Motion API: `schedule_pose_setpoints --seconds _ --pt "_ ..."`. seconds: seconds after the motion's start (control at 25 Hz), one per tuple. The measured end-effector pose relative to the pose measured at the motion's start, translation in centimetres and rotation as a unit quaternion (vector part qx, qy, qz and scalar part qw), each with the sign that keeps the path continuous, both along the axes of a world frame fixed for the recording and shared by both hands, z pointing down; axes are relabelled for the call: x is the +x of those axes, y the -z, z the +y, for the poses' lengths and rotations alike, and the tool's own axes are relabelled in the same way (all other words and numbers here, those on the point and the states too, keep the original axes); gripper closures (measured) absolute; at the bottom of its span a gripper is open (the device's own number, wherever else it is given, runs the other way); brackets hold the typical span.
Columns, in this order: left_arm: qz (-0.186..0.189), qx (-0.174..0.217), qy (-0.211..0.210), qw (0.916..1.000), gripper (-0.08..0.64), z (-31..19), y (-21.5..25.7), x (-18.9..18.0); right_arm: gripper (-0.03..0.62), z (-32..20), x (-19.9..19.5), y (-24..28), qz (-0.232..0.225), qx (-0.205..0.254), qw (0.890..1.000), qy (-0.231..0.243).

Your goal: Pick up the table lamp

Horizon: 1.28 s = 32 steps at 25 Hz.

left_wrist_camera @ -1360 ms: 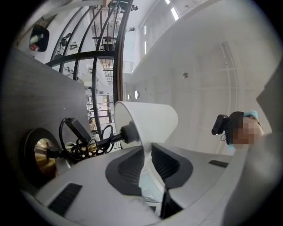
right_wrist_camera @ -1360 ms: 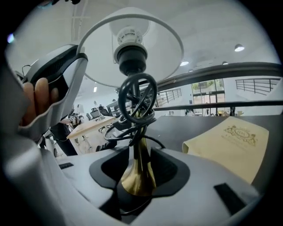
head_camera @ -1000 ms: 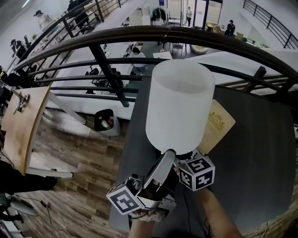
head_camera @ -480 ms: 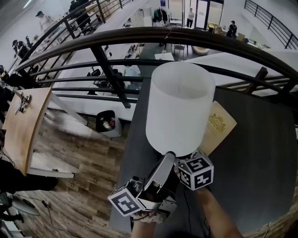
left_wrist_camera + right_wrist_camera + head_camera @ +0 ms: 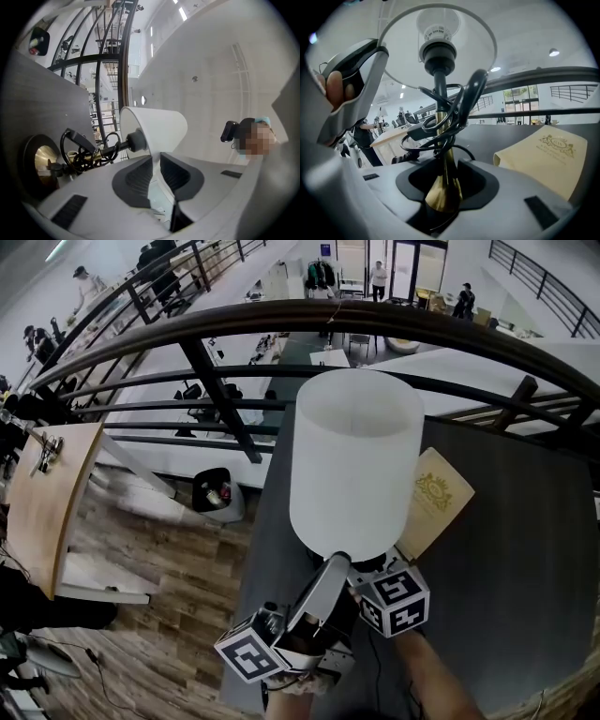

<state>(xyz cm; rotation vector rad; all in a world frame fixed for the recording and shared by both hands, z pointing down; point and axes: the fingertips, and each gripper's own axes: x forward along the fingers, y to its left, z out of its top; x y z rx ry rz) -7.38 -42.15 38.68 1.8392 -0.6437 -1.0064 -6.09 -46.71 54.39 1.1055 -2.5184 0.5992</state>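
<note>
Securing grasp: pinching shade (image 5: 154,129) rim in left gripper (image 5: 154,164), just been closing wide right gripper (image 5: 446,169) round stem (image 5: 444,190), not yet clamped. Next: clamp, lift lamp (image 5: 356,460).

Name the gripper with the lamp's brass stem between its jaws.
The right gripper: its jaws have just been closing around the brass stem; the left gripper pinches the lampshade rim.

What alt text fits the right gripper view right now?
The lamp's brass stem stands between the right gripper's jaws, which have just been closing around it. Black cord wraps the stem below the white lampshade, whose rim the left gripper pinches; a tan booklet lies at right.
</note>
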Motion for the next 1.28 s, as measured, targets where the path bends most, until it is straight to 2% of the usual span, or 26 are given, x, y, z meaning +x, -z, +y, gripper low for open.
schedule_pose_setpoints --seconds 0.52,0.76,1.0,1.28 --pt "0.011 0.037 -0.011 0.9992 0.495 0.5 4.9 0.9 0.445 0.6 1.4 4.6 -0.008 0.007 1.000 -0.008" --pt "0.003 0.051 -0.011 0.9986 0.499 1.7 7.9 1.3 0.446 1.7 1.7 7.6 -0.018 0.012 1.000 -0.009" --pt "0.007 0.068 -0.005 0.9976 0.499 2.6 11.0 1.2 0.448 2.2 1.7 11.1 -0.018 0.031 0.999 -0.009" --pt "-0.010 0.091 -0.003 0.9958 0.499 4.2 14.2 1.4 0.449 3.5 1.6 14.4 -0.037 0.047 0.998 -0.008"
